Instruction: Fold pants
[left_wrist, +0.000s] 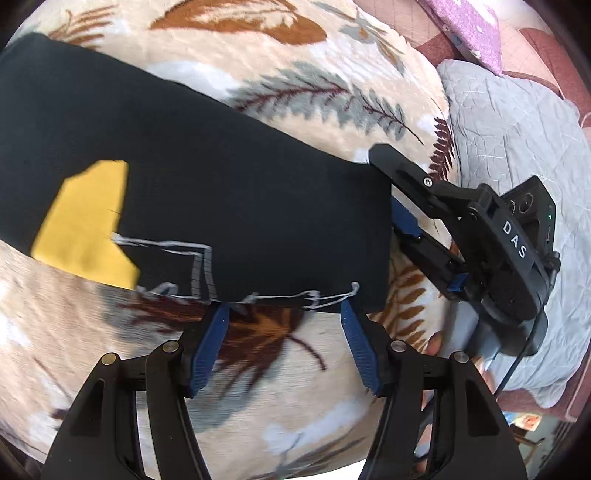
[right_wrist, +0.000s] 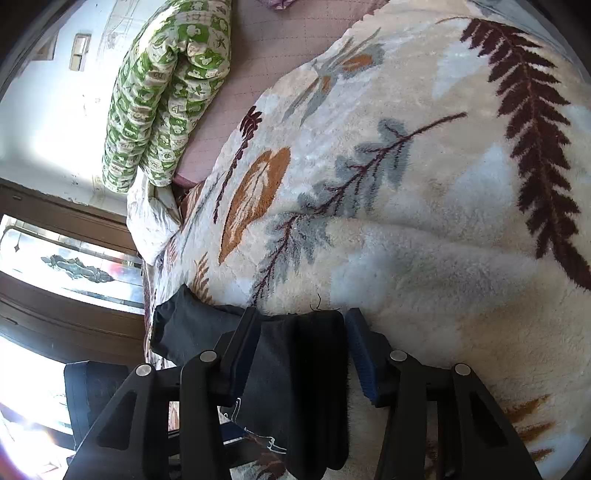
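Left gripper (left_wrist: 284, 310): nearest, jaws parted, nothing held, tips at the near hem of the pants (left_wrist: 192, 177), bracketing the white stitching (left_wrist: 306, 295) along that edge.

Pants: black, yellow patch (left_wrist: 85, 225) at 9 o'clock, lying flat on the leaf-print blanket (left_wrist: 258, 48) of the bed.

Right gripper (right_wrist: 301, 332): jaws partly closed around a bunched black fold at the pants' end; whether the pads press firmly cannot be told.

Gray quilt (left_wrist: 509, 122): beyond, at 2 o'clock.

Green bedding (right_wrist: 166, 85): far, at 11 o'clock in the right view.

Handling note: likely best to pinch both layers at each corner before lifting, keeping edges level.
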